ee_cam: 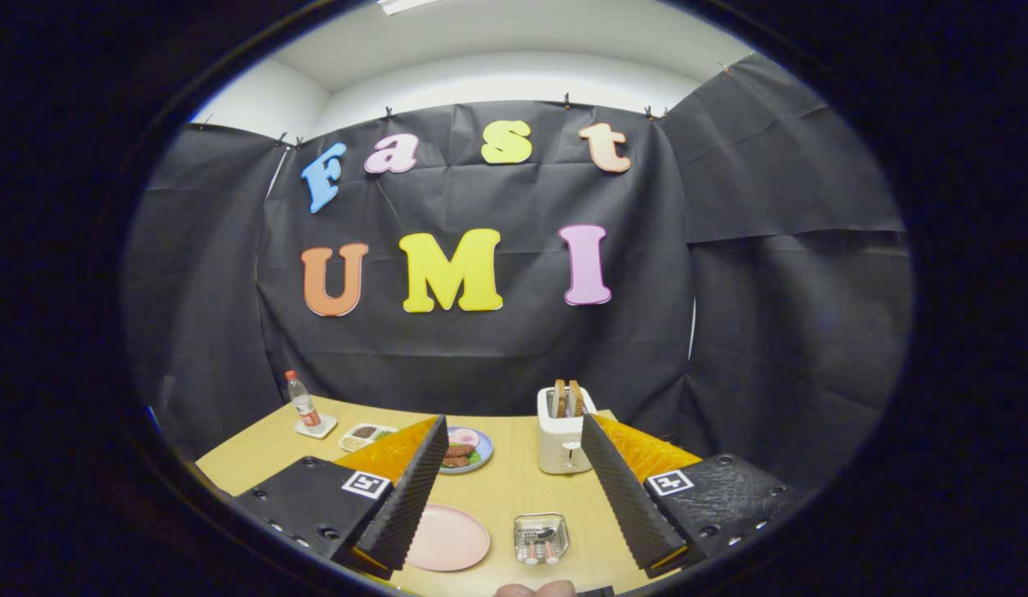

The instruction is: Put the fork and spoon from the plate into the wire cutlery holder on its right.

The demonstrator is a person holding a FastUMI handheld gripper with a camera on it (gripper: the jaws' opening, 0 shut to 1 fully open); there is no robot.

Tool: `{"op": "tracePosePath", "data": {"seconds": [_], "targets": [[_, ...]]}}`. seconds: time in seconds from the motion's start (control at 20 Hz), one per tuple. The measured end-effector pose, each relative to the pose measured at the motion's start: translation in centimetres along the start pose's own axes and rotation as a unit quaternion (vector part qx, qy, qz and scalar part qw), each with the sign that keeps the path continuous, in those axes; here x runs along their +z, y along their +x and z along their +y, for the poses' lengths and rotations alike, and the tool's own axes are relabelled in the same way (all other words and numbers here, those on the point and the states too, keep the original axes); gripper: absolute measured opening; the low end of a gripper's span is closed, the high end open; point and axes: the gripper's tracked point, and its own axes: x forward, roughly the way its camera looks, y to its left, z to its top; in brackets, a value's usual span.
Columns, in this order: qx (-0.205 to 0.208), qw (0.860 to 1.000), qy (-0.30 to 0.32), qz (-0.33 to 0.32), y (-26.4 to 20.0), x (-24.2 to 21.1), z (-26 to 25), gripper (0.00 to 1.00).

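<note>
I am reading nothing: the bottle [303, 404] label is blurring, and my spread gripper [514, 419] is bearing wordless square markers [366, 483].

Wire cutlery holder [541, 537] sits right of plate [448, 537].

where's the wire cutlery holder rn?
Gripper view: wire cutlery holder sits on the table between the open fingers, right of the pink plate, nearer than the toaster.
</note>
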Motion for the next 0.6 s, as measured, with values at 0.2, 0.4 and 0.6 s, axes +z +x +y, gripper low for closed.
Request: {"op": "tracePosePath", "data": {"seconds": [0.2,0.4,0.6], "targets": [[-0.006,1.0,-0.011,-0.011,-0.1,0.5,-0.3,0.96],[-0.009,1.0,-0.015,-0.02,-0.3,1.0,-0.5,0.96],[-0.013,0.999,-0.009,-0.039,-0.2,1.6,-0.8,0.96]]}}
